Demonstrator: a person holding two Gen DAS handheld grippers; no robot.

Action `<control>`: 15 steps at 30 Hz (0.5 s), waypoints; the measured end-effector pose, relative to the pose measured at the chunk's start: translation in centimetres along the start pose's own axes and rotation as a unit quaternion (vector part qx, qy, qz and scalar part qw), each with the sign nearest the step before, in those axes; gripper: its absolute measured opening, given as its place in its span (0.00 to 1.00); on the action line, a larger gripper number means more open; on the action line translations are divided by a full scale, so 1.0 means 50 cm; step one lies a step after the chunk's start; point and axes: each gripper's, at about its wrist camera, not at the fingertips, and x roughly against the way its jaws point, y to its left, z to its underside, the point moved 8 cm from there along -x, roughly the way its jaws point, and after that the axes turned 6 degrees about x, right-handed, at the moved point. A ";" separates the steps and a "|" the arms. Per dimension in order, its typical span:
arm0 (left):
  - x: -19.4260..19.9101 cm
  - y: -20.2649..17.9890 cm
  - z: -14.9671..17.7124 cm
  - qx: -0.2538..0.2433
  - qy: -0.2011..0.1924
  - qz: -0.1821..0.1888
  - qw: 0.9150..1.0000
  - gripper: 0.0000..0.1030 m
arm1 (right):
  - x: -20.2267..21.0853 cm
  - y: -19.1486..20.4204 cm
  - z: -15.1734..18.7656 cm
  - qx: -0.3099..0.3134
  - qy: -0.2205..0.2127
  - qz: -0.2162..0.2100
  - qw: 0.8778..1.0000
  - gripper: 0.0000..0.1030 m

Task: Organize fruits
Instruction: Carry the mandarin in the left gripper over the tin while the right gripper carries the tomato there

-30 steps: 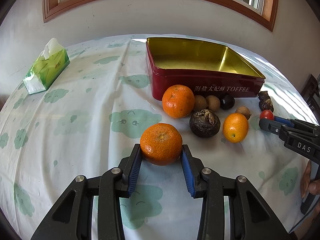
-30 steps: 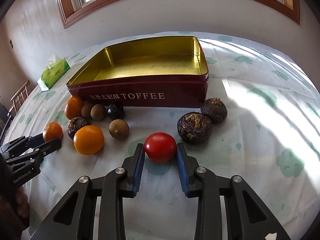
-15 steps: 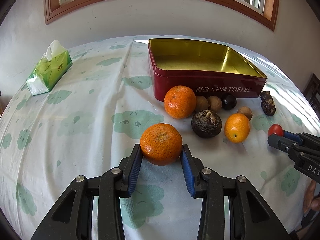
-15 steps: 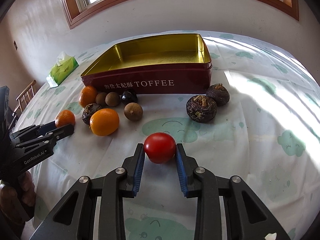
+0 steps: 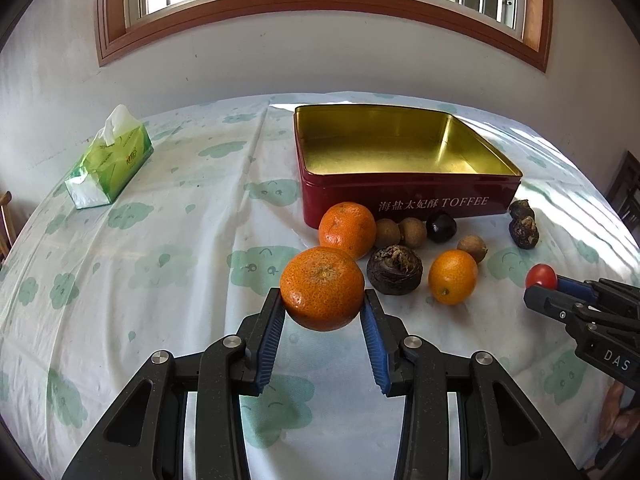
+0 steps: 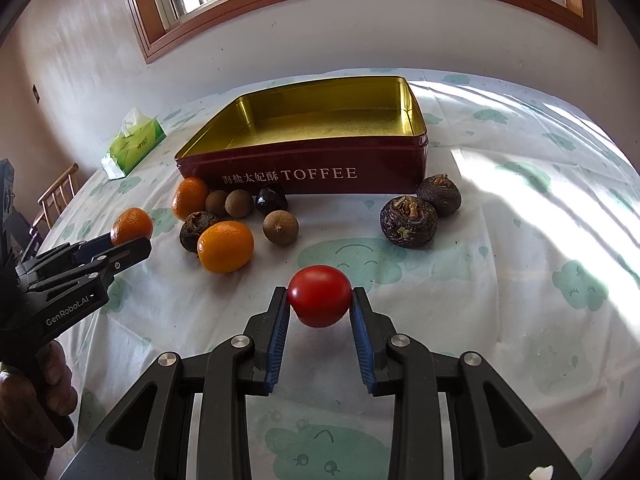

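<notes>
While fruits (image 5: 394, 270) crowd it, tin (image 5: 404, 196) stands unblocked.

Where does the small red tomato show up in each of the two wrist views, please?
Left wrist: the tomato sits at the far right edge, pinched at the tip of the right gripper.
Right wrist: the tomato is centre, low, between the fingers.
Shared landmark: the red toffee tin.

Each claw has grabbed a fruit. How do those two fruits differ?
The left claw holds a mandarin: orange, with dimpled skin. The right claw holds a tomato: red, smooth and glossy. The mandarin fills a wider gap between its claw's pads than the tomato does. Both are round, pinched at their sides, lifted off the tablecloth.
</notes>
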 end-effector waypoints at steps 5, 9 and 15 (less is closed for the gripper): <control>0.016 -0.010 -0.023 -0.006 -0.013 -0.003 1.000 0.39 | 0.009 0.003 -0.018 0.002 -0.009 -0.002 1.000 0.28; 0.021 -0.016 -0.043 -0.008 -0.020 -0.003 1.000 0.39 | 0.016 0.004 -0.040 0.005 -0.018 -0.003 1.000 0.28; 0.025 -0.027 -0.078 -0.014 -0.030 -0.004 0.999 0.39 | 0.025 0.001 -0.085 0.010 -0.035 -0.003 0.999 0.28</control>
